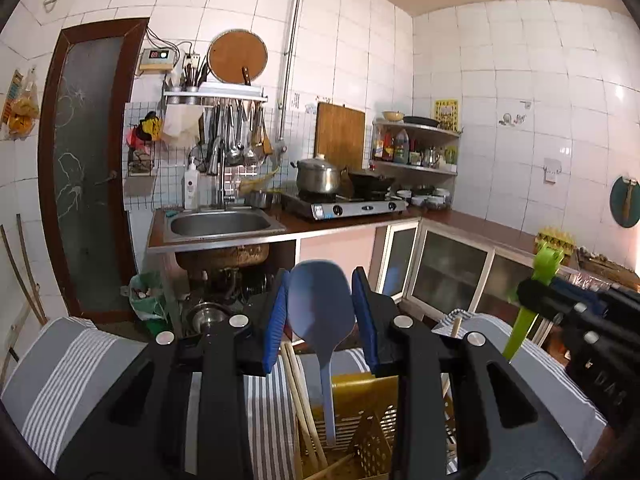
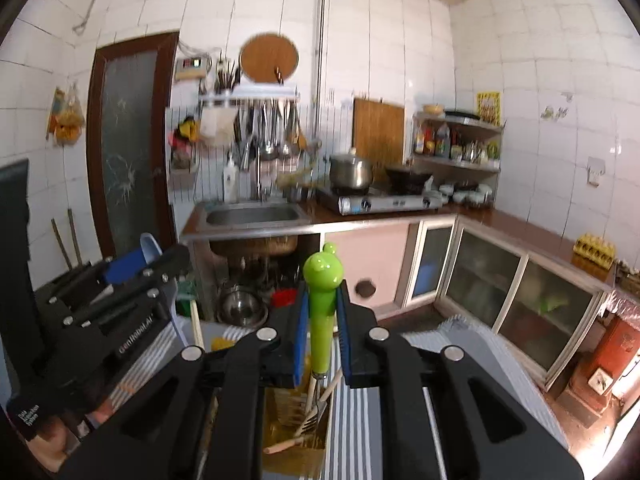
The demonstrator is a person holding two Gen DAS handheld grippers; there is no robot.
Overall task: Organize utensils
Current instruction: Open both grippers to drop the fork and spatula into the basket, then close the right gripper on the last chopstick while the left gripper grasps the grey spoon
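A blue plastic spoon stands upright in a yellow perforated utensil holder, bowl end up. My left gripper is open, its blue pads on either side of the spoon's bowl without touching it. My right gripper is shut on the green-handled fork, whose tines point down into the yellow holder. That fork and the right gripper also show at the right of the left wrist view. Wooden chopsticks and other forks lie in the holder.
The holder stands on a grey striped cloth. Behind are a sink, a gas stove with a pot, glass-door cabinets and a brown door.
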